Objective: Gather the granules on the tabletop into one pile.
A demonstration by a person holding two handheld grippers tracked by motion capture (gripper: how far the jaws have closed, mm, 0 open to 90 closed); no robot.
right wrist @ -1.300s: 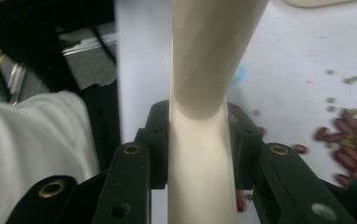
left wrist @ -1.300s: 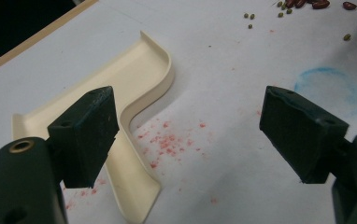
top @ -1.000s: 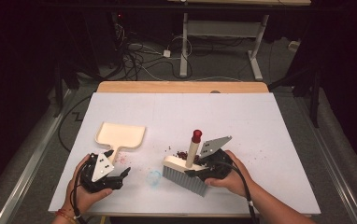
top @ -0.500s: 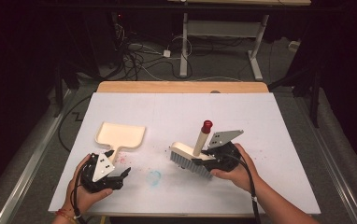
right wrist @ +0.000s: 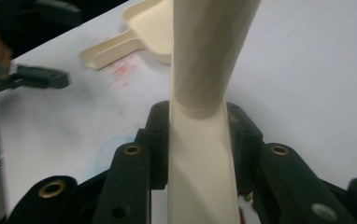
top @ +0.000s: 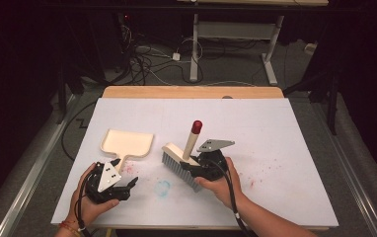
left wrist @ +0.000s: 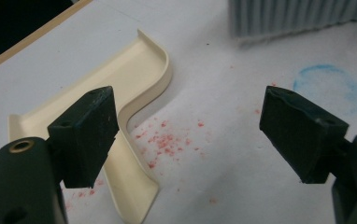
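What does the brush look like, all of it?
The brush is cream, plastic by the look, with a flat head, a row of pale grey bristles under it and a round handle ending in a red tip. It stands tilted on the white table, bristles down, beside the dustpan. The right tongs are shut on its handle.

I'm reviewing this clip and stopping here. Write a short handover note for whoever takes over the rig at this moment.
Right gripper: shut on the brush, bristles near the table.
Left gripper: open, holding nothing, jaws either side of the dustpan handle.
Done: brush is in hand.
Left: red crumbs lie beside the dustpan handle, none visibly in the pan. Probably grip the dustpan, then sweep the crumbs in. A blue ring mark sits between the hands.
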